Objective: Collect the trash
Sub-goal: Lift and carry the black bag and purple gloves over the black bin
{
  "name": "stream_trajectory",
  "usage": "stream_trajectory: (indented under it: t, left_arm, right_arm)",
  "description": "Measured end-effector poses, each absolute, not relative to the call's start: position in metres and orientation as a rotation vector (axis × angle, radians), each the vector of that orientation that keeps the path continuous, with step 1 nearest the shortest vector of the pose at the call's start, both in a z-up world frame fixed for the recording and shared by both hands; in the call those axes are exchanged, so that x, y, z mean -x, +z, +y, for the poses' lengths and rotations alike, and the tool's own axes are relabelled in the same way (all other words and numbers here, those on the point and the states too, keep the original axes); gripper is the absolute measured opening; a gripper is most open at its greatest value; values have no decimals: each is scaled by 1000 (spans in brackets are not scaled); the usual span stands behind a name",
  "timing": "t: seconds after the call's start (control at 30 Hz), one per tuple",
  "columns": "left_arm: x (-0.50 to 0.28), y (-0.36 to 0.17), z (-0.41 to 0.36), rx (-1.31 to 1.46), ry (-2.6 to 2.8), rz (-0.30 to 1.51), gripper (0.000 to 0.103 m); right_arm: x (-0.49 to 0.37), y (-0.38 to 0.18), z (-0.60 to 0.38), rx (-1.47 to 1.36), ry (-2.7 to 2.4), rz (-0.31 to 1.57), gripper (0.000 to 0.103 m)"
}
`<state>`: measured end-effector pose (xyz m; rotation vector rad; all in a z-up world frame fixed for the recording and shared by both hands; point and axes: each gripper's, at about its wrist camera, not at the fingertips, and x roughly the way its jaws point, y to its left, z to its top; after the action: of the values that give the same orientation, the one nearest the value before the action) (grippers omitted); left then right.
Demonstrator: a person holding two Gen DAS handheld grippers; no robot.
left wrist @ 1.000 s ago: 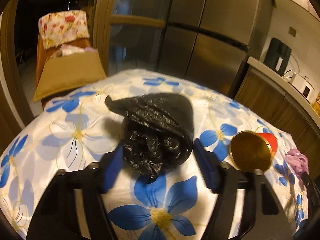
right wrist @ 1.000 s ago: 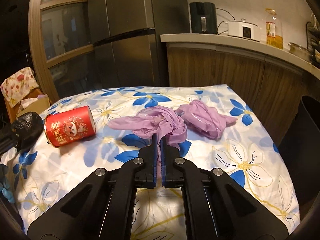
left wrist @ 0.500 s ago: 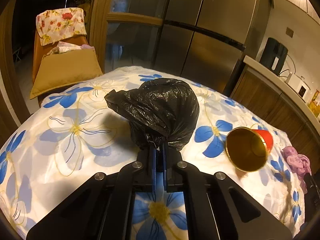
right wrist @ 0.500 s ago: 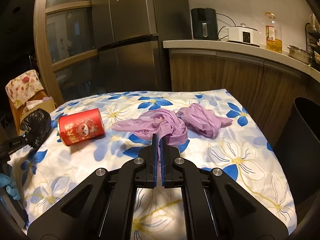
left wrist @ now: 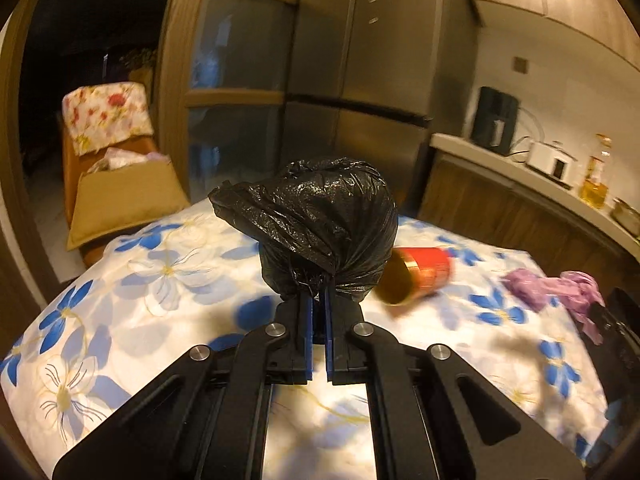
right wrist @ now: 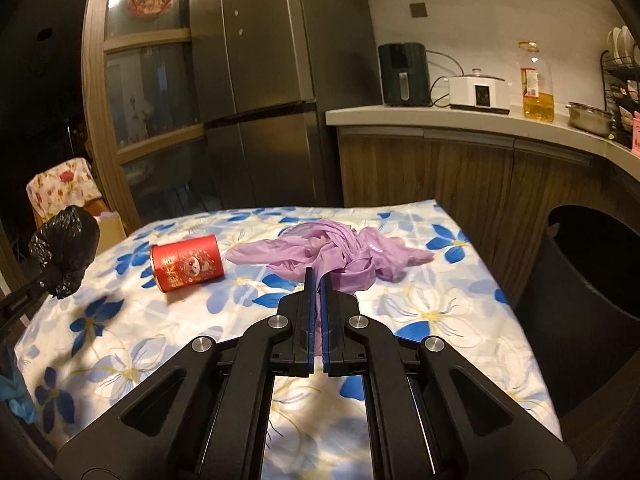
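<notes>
My left gripper [left wrist: 318, 300] is shut on a crumpled black plastic bag [left wrist: 320, 224] and holds it above the floral tablecloth [left wrist: 160, 280]; the bag also shows at the left of the right wrist view [right wrist: 66, 252]. My right gripper [right wrist: 318, 280] is shut on a purple plastic bag [right wrist: 320, 252] that hangs from the jaws just above the table. A second purple bag [right wrist: 384, 256] lies beside it. A red can [right wrist: 186, 262] lies on its side mid-table; it also shows in the left wrist view [left wrist: 420, 276].
A tall black bin [right wrist: 592, 300] stands off the table's right edge. A fridge [right wrist: 260, 80] and wooden counter [right wrist: 460, 120] with appliances stand behind. A cardboard box [left wrist: 120, 200] and a chair stand beyond the far left edge.
My left gripper closed on the black bag and lifted it off the table. My right gripper rose with the purple bag still held.
</notes>
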<state>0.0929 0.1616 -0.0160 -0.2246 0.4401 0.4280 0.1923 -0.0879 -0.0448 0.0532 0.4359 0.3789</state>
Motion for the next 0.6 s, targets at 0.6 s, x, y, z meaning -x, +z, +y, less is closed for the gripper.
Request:
stream_trajectory:
  t: [0.6]
  left_arm:
    - [-134,4,6,105,82,421,4]
  right_arm:
    - [-166,-9,-212,-112,195,334,2]
